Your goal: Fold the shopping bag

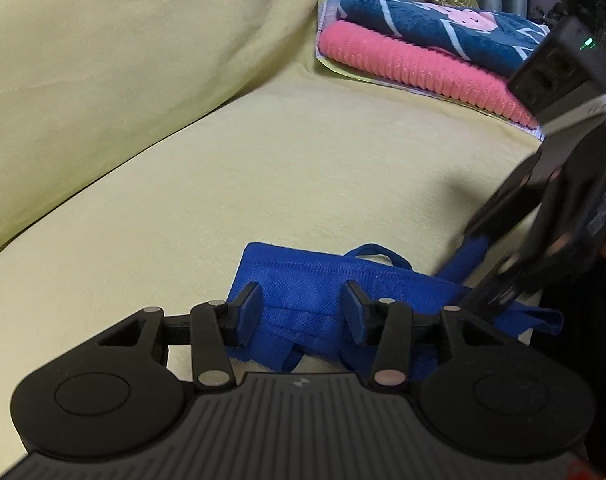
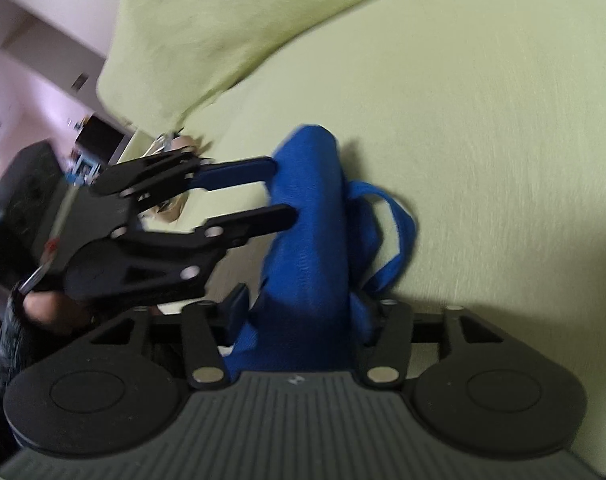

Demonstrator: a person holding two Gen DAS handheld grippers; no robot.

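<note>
Both claws, left claw (image 1: 303, 312) and right claw (image 2: 303, 312), gape around the folded blue shopping bag (image 1: 323, 284) (sofa (image 1: 263, 168) underneath); unpinned folds may spring open.

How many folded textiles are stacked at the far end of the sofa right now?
2 visible in the left wrist view: a pink ribbed blanket at the bottom and a dark blue patterned blanket on top of it. The right gripper's body covers the stack's right end, so more may be hidden.
</note>
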